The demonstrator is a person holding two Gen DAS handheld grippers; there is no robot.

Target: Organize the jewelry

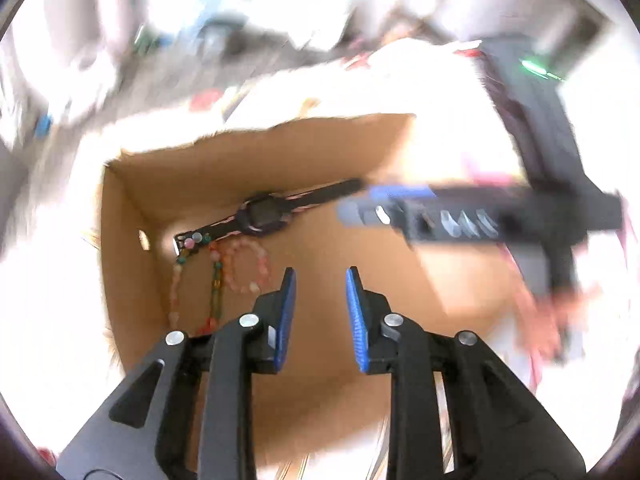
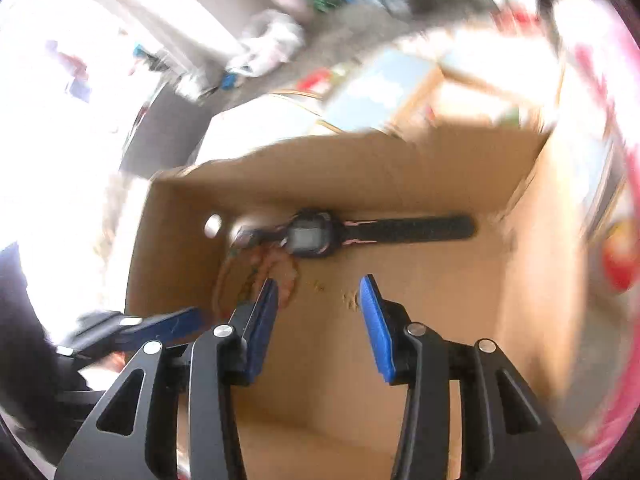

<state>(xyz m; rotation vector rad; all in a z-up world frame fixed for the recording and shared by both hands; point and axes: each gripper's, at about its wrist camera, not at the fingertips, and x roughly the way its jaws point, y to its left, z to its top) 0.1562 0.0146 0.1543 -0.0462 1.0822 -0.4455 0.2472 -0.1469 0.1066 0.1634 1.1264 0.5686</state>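
An open cardboard box (image 1: 132, 240) holds a black watch (image 1: 262, 216) along its far wall, with several bead bracelets (image 1: 244, 264) beside its left strap. My left gripper (image 1: 320, 284) hovers over the box, open and empty. The right gripper (image 1: 360, 210) shows blurred at the right of the left wrist view. In the right wrist view the same box (image 2: 400, 160) holds the watch (image 2: 312, 234) and the bracelets (image 2: 276, 268). My right gripper (image 2: 318, 288) is open and empty above the box floor. The left gripper's fingers (image 2: 168, 328) show at lower left.
The box sits on a bright white surface (image 1: 52, 280). Blurred clutter, a second cardboard box (image 2: 460, 96) and pink-and-white fabric (image 2: 600, 160) lie beyond and to the right. A red object (image 2: 622, 268) lies right of the box.
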